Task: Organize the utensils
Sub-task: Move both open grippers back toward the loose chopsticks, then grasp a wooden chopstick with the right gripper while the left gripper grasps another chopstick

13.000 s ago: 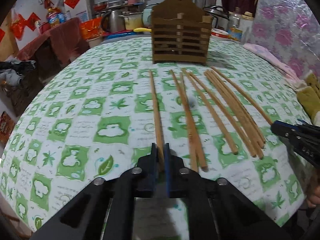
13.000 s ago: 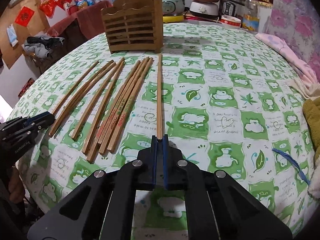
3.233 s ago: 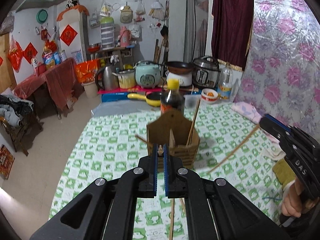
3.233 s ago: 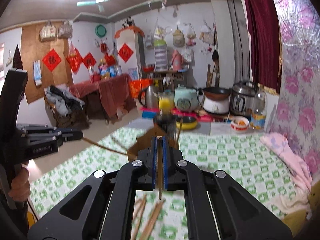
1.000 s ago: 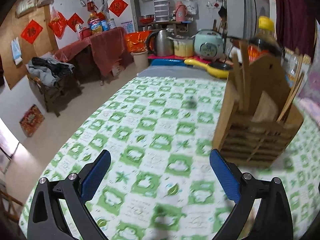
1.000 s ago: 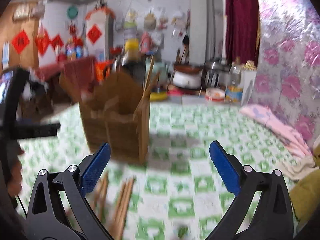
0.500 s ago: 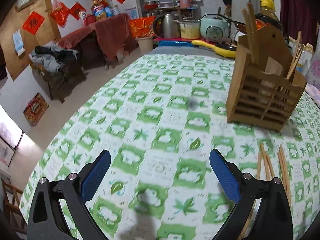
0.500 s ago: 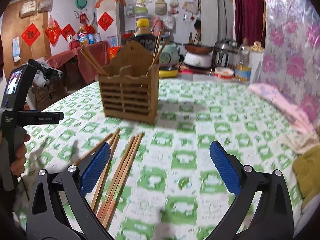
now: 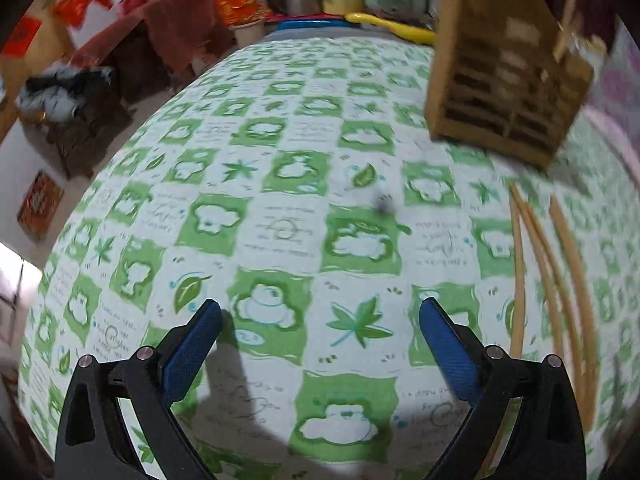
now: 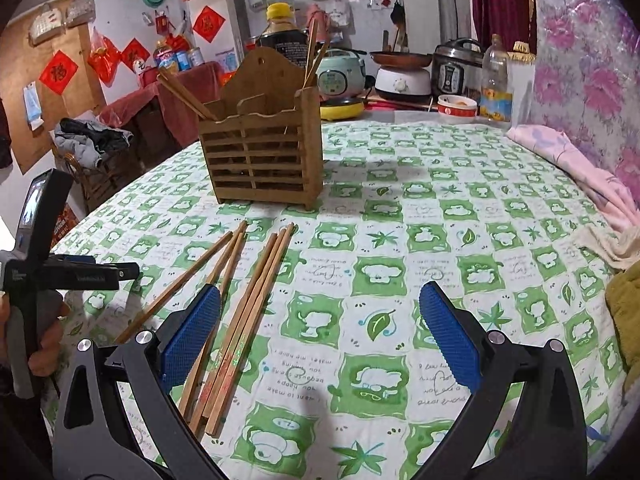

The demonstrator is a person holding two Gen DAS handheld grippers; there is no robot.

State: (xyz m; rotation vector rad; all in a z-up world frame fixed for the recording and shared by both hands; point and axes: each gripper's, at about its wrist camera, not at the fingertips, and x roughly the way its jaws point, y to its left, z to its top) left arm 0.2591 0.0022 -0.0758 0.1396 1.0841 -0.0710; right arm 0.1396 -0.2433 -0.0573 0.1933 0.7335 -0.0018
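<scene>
A slatted wooden utensil holder stands on the green-patterned tablecloth, with chopsticks leaning out of its left side and others out of its right. Several loose chopsticks lie on the cloth in front of it. My right gripper hangs open above the cloth, just right of those chopsticks, holding nothing. My left gripper is open and low over bare cloth; the holder is blurred at upper right and loose chopsticks lie to its right.
A dark sauce bottle stands behind the holder. Pink cloth and a yellow-green towel lie along the table's right edge. Cookers and a plastic bottle sit on a counter beyond. A hand holds the left gripper's handle.
The left gripper has dropped lower and closer to the tablecloth, its view blurred by motion. The right gripper has also come down toward the loose chopsticks. Both stay open.
</scene>
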